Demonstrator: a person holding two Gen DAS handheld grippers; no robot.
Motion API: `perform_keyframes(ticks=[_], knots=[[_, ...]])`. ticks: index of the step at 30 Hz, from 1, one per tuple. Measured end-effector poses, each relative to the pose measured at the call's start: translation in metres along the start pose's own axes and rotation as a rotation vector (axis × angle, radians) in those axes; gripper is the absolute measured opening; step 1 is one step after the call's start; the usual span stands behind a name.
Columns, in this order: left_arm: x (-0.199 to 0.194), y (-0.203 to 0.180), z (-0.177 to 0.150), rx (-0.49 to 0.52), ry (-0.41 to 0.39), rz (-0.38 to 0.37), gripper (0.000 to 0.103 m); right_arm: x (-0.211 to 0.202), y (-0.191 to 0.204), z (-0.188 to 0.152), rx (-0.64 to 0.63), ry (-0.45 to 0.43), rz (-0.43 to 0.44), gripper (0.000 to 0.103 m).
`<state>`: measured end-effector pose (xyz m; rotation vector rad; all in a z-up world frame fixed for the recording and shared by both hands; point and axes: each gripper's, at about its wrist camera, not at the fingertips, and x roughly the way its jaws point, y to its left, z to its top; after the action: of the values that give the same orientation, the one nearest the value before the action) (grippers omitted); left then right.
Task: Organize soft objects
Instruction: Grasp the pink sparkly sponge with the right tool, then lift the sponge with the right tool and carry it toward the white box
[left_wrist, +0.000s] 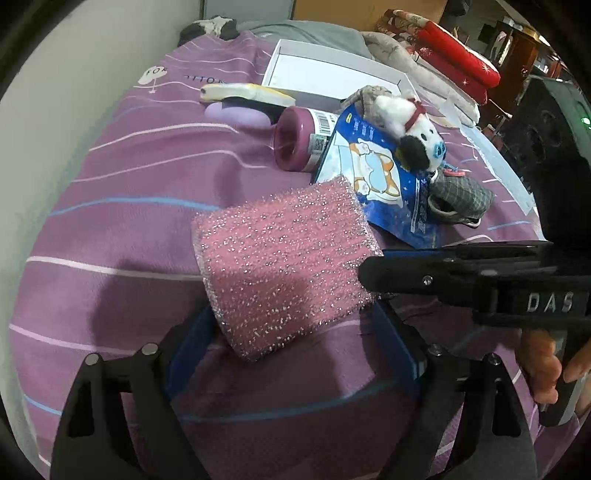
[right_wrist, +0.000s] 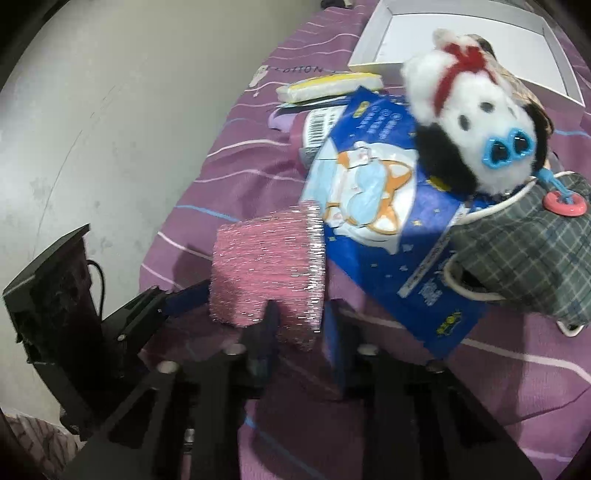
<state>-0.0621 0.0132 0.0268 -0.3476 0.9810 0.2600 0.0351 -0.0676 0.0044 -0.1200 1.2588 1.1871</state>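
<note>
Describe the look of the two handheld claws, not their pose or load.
Both are black plastic with silver pivot screws and blue finger pads. The right claw carries white "DAS" lettering on its body. The left claw has triangular cut-outs in its linkage arms. No sleeves show.

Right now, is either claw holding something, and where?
The right claw pinches the sparkly pink sponge at its near edge; the left claw holds nothing.

Left wrist view: close, angled down over the bed (left_wrist: 110, 206), facing the tray (left_wrist: 332, 74). Right wrist view: closer, angled down likewise. Shared: sponge (left_wrist: 284, 266) (right_wrist: 266, 269), blue packet (left_wrist: 384, 177) (right_wrist: 388, 221), plush (left_wrist: 410, 129) (right_wrist: 476, 122).
</note>
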Motion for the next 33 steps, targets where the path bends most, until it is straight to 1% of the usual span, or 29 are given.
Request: perform_keyframes(ticks=[2,7,11,16,20,26,29,33], knots=[[-0.002,-0.001,0.001,0.003,-0.006,0.003,0.085,-0.003,0.005,0.001,-0.03,-0.011,-0.019,0.013],[-0.006,-0.006,0.001,0.021,-0.016,0.007,0.085,-0.008,0.009,0.001,-0.04,-0.041,-0.037,0.009],[-0.012,-0.013,0.002,0.039,-0.026,-0.019,0.085,-0.027,0.008,-0.001,-0.05,-0.079,-0.039,0.006],[-0.019,-0.024,0.004,0.066,-0.039,-0.011,0.085,-0.056,0.007,-0.004,-0.079,-0.154,-0.08,0.005],[-0.022,-0.031,0.007,0.071,-0.044,-0.025,0.085,-0.076,-0.003,-0.007,-0.046,-0.199,-0.048,0.005],[-0.029,-0.05,0.017,0.092,-0.059,-0.047,0.085,-0.103,-0.016,-0.02,-0.03,-0.255,-0.036,0.005],[-0.033,-0.059,0.021,0.113,-0.067,-0.046,0.085,-0.113,-0.024,-0.023,-0.015,-0.282,-0.043,0.004],[-0.038,-0.073,0.03,0.139,-0.079,-0.058,0.085,-0.138,-0.045,-0.032,0.048,-0.333,-0.017,0.003]])
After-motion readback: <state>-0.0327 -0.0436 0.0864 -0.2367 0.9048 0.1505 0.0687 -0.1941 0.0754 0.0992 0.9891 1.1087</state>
